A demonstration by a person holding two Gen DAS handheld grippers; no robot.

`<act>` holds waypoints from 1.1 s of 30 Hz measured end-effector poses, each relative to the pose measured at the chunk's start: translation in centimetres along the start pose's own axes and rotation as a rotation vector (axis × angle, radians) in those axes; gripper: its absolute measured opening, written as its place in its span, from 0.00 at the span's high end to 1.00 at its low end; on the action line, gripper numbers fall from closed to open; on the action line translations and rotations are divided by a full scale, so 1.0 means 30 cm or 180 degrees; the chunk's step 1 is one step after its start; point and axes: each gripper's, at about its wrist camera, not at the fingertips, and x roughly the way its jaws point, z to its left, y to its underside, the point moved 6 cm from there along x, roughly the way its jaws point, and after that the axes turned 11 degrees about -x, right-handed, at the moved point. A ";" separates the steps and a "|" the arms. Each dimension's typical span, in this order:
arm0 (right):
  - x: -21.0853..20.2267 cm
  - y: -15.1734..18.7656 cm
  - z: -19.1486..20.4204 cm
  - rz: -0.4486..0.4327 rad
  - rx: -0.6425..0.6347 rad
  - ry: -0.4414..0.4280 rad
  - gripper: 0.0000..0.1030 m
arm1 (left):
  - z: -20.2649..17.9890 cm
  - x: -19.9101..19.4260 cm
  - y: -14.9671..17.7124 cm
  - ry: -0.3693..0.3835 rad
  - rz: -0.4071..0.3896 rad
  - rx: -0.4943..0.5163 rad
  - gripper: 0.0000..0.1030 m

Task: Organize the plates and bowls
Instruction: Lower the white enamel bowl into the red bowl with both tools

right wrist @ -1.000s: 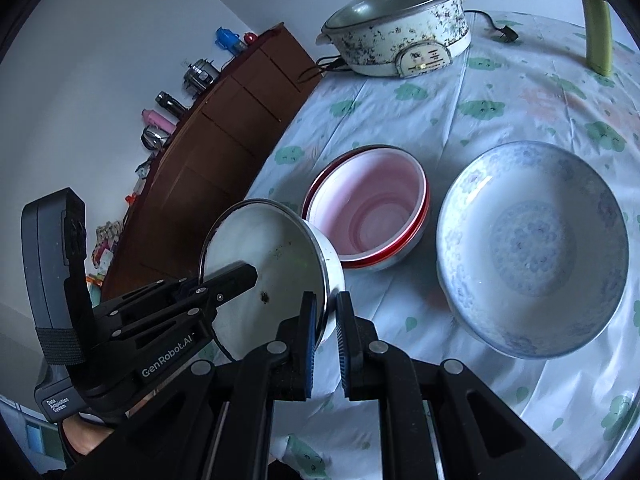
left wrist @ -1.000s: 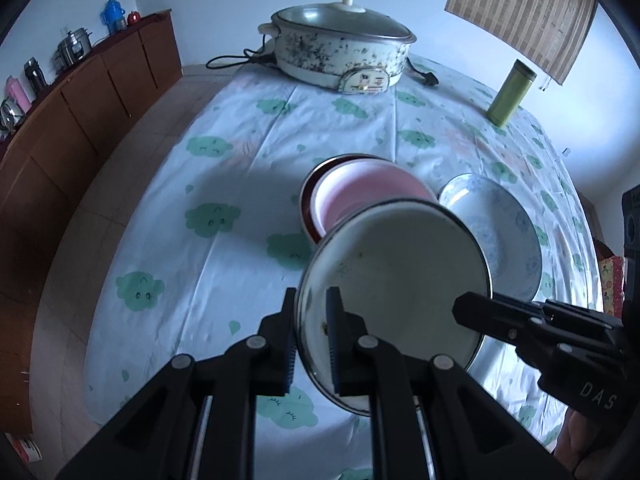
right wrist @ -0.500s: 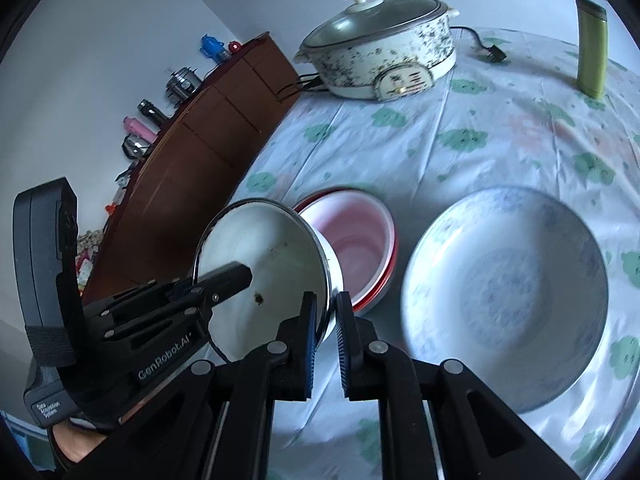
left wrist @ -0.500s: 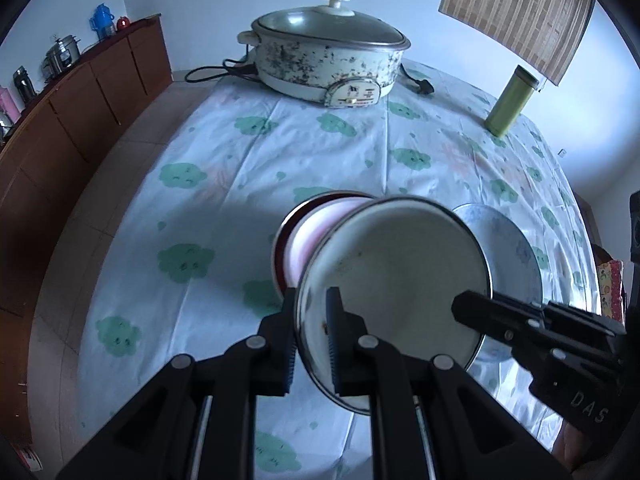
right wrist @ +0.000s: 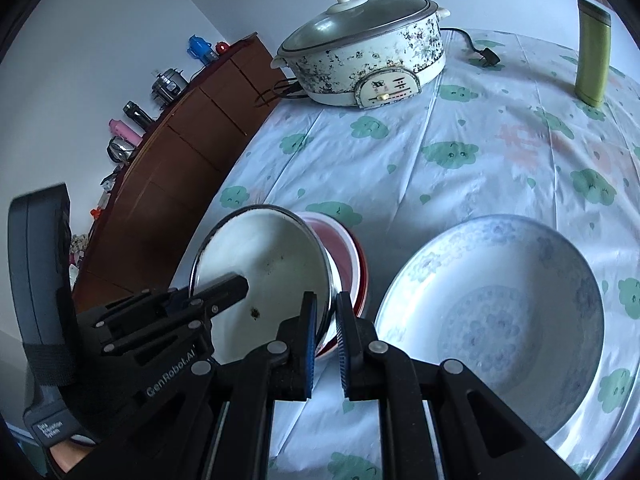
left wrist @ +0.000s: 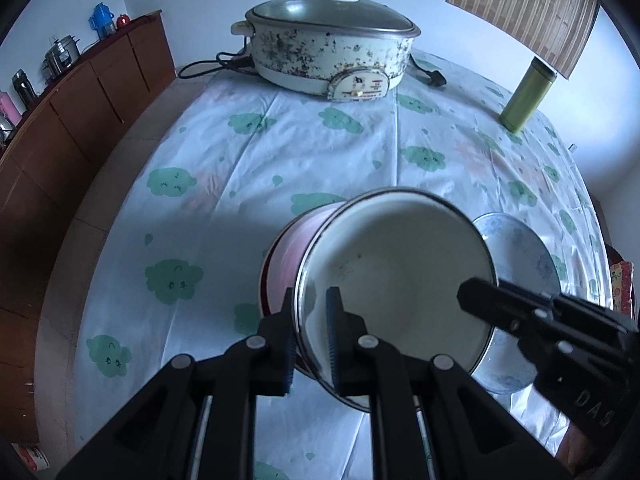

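left gripper (left wrist: 310, 336): pinching near-left rim of white enamel bowl (left wrist: 400, 276), one finger inside the rim, one outside; also seen from right wrist view (right wrist: 224, 292) reaching in from the left
right gripper (right wrist: 323, 320): clamped on the right rim of the same bowl, rim between the blue pads; seen from left wrist view (left wrist: 476, 294) coming in from the right
white enamel bowl: held by both grippers, tilted, mouth facing the cameras; dark specks on inside bottom; dark thin rim; hangs over the red bowl, whether it touches it cannot tell
red bowl (left wrist: 288, 252): on the bench, pink inside, red outside; mostly hidden behind white bowl; only left part shows in left view, right edge (right wrist: 352, 256) in right view
blue-patterned plate (right wrist: 492, 316): deep, white with blue flowers, on the bench just right of red bowl; empty
bench (left wrist: 280, 152): covered in white cloth with green cloud prints
electric cooker (left wrist: 332, 60): far end of bench, speckled white body, glass lid with white knob, cord trailing off
green flask (left wrist: 528, 94): far right of bench, upright
wooden sideboard (left wrist: 80, 120): left along wall, bottles and kettles on top
bamboo blind (left wrist: 520, 8): far right wall
person's hand (right wrist: 68, 454): bit of it shows under left gripper's handle
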 end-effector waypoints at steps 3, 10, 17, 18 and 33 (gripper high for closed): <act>0.006 -0.013 -0.007 -0.0001 -0.0007 0.0005 0.89 | 0.001 0.021 -0.001 -0.0012 0.0043 -0.0009 0.90; 0.036 -0.018 -0.022 0.0058 -0.0006 0.0032 0.89 | 0.000 0.048 0.000 -0.0050 0.0091 -0.0003 0.90; 0.055 -0.019 -0.027 0.0090 -0.0029 0.0077 0.89 | 0.001 0.071 0.003 -0.0067 0.0129 -0.0002 0.90; 0.056 -0.019 -0.026 0.0094 -0.0040 0.0089 0.89 | 0.001 0.073 0.003 -0.0069 0.0128 -0.0005 0.90; 0.074 -0.022 -0.023 0.0137 -0.0114 0.0143 0.89 | 0.002 0.081 -0.007 -0.0114 0.0114 -0.0011 0.90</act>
